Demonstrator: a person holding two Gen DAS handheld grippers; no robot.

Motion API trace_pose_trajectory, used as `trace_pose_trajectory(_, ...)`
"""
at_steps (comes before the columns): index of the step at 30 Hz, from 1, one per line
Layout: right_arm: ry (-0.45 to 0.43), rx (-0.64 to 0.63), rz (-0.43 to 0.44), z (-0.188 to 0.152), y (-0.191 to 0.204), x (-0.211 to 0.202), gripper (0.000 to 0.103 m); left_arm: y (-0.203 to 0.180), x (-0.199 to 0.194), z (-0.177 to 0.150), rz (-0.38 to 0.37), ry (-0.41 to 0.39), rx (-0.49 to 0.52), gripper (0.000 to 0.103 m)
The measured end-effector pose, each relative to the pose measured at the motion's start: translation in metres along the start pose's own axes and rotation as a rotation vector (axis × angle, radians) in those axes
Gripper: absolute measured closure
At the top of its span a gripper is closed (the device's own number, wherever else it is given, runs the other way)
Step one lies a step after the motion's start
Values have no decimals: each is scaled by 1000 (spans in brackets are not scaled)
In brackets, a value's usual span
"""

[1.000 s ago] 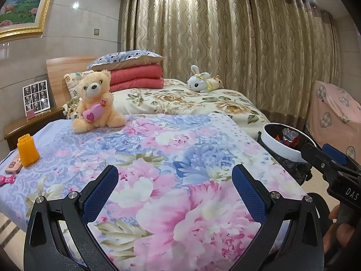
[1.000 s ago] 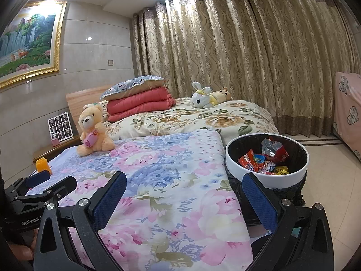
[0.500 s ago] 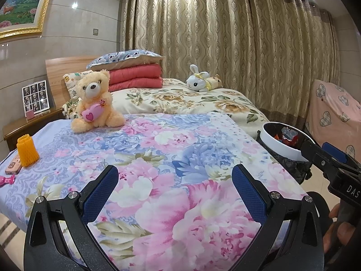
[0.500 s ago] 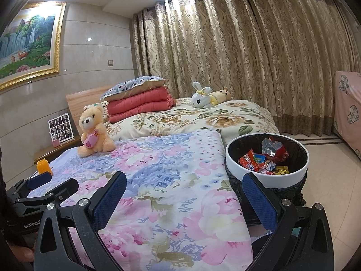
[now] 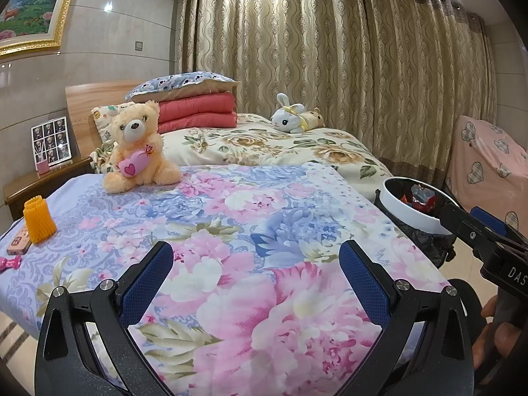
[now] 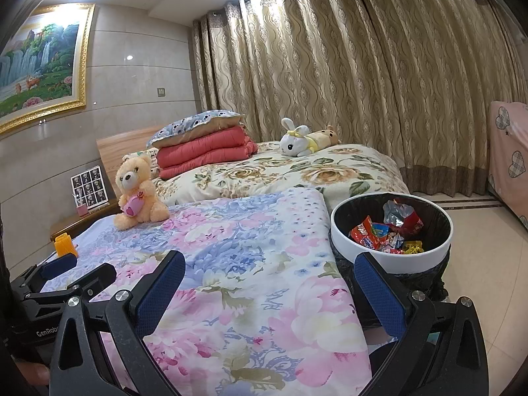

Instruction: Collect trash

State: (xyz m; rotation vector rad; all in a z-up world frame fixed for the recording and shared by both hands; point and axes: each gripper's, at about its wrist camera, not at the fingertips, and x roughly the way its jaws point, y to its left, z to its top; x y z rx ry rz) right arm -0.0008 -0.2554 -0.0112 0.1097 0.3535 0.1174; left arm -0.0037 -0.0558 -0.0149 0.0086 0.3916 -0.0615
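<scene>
A round trash bin (image 6: pixel 379 257) with a white rim and black liner stands on the floor at the bed's right side. It holds several colourful snack wrappers (image 6: pixel 382 234). The bin (image 5: pixel 406 211) also shows in the left wrist view, partly behind the other gripper's tip. My left gripper (image 5: pixel 254 260) hovers open over the floral bedspread (image 5: pixel 250 217) with nothing between its blue pads. My right gripper (image 6: pixel 267 274) is open too, empty, above the bedspread's right edge, just left of the bin.
A peach teddy bear (image 5: pixel 137 147) sits on the bed. An orange ribbed cup (image 5: pixel 38 219), a small pink case (image 5: pixel 19 244) and a pink clip (image 5: pixel 10 260) lie at the left edge. A bunny plush (image 6: pixel 298 142), folded red quilt (image 6: pixel 204 151), nightstand (image 5: pixel 36 181), curtains behind.
Both grippers have drifted very slightly; the scene looks almost the same and both stay open and empty.
</scene>
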Motion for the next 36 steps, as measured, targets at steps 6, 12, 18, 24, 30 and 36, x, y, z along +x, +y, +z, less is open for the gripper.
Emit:
trace_pose_trajectory(6, 1, 1, 0, 0, -2, 1, 0, 0, 1, -1, -3, 4, 1, 0)
trace_pose_trajectory(12, 2, 2, 1, 0, -1, 1, 0, 1, 3, -1, -6, 11, 2, 0)
trace_pose_trajectory(18, 10, 6, -2, -2, 6, -2, 0, 3, 5, -3, -9, 18, 0, 0)
trace_pose_trajectory(24, 34, 21, -2, -4, 7, 4, 0, 6, 10, -4, -20, 40, -8, 0)
trace_pose_trajectory(30, 57, 46, -1, -4, 8, 7, 0, 7, 14, -4, -30, 54, -11, 0)
trace_pose_trajectory(36, 78, 67, 5, 2, 2, 19, 0, 11, 17, -3, -37, 52, -20, 0)
